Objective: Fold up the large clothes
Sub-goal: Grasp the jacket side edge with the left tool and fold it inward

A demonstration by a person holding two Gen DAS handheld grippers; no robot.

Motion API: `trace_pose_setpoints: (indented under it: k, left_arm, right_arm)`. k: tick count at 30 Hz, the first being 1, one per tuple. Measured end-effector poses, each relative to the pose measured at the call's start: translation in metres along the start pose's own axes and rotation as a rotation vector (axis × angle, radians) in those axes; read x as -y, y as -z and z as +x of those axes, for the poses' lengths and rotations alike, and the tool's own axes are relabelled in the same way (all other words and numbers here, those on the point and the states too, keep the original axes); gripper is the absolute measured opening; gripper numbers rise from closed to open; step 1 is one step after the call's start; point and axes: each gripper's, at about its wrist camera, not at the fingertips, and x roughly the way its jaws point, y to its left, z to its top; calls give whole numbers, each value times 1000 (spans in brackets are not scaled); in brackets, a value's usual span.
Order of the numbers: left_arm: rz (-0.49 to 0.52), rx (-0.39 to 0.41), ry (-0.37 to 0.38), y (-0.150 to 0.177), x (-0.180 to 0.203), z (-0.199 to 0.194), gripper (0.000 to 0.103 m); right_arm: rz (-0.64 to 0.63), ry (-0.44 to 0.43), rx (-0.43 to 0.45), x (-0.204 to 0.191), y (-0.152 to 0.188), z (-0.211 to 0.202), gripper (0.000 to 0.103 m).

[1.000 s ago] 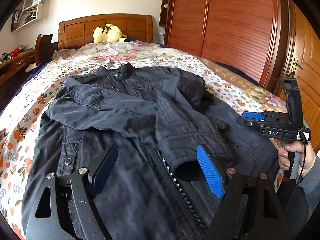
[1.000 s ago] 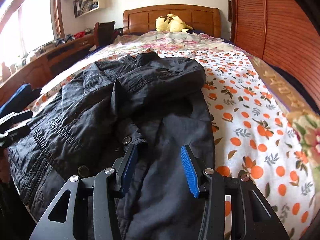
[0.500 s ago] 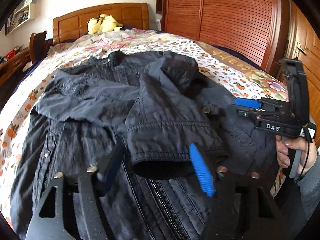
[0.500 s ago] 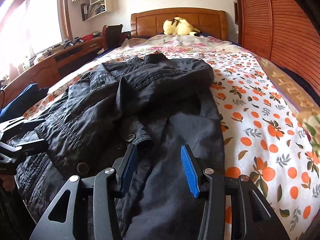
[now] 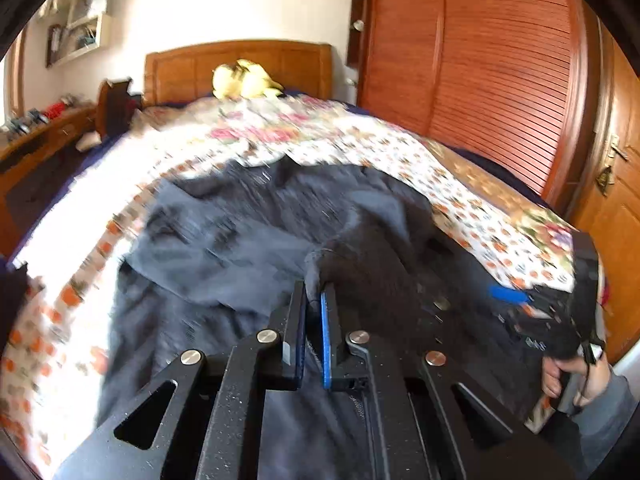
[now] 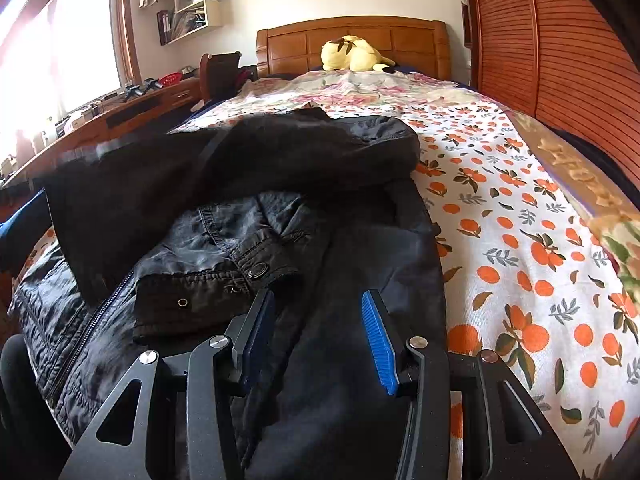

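jacket: dark navy zip-front cotton jacket [image 6: 328, 208] lies spread over the floral orange-print bedspread [image 6: 520, 240], hem at the bed's foot edge.
left gripper [image 5: 314, 308]: fingers clenched on the dark sleeve cuff [image 5: 344, 264], raised above the jacket body.
right gripper [image 6: 318, 332]: fingers released, hovering over the hem near the bed's right edge.
handling: soft, floppy, fairly heavy; likely best held at stitched cuffs and hem, away from the metal snaps [image 6: 257, 271].

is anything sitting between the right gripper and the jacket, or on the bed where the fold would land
Nothing visible does. The right gripper hangs open directly over the dark jacket with no object between. The left gripper is shut on a sleeve. The only other thing on the bedspread is a yellow plush toy at the headboard.
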Motion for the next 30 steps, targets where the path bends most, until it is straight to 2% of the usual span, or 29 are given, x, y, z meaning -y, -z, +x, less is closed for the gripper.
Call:
trace_pose_setpoints:
  k: [3,6,8,10,12,13,16,22,30]
  left_arm:
    - [27,-3,-63,-15,-16,4,7]
    - [57,-56,-110,-20,-27,18,7]
    - [47,-82,-107,-21,-33,24,13]
    - [53,-69,-119,-17,-35,23,41]
    - [57,-53,-108,-11,-35,20,49]
    - [50,-64,-95,-6,-35,22,57]
    - [44,-106,-76,12,-33,26,70]
    - [50,-211,-76,53,-29,44,72]
    - [9,-259,-34,69,-25,56,71]
  right_arm:
    - [-1,3,3,1,0,0,47]
    - [6,1,6,3,0,-1,47]
    - [11,-1,8,5,1,-2,47]
    - [11,-1,9,4,1,-3,47]
    - [9,-1,8,4,1,-3,47]
    - [7,-1,7,4,1,-2,47]
    - [1,0,6,4,1,-2,47]
    - [0,0,7,4,1,-3,47]
    - [-14,8,8,4,2,-4,47]
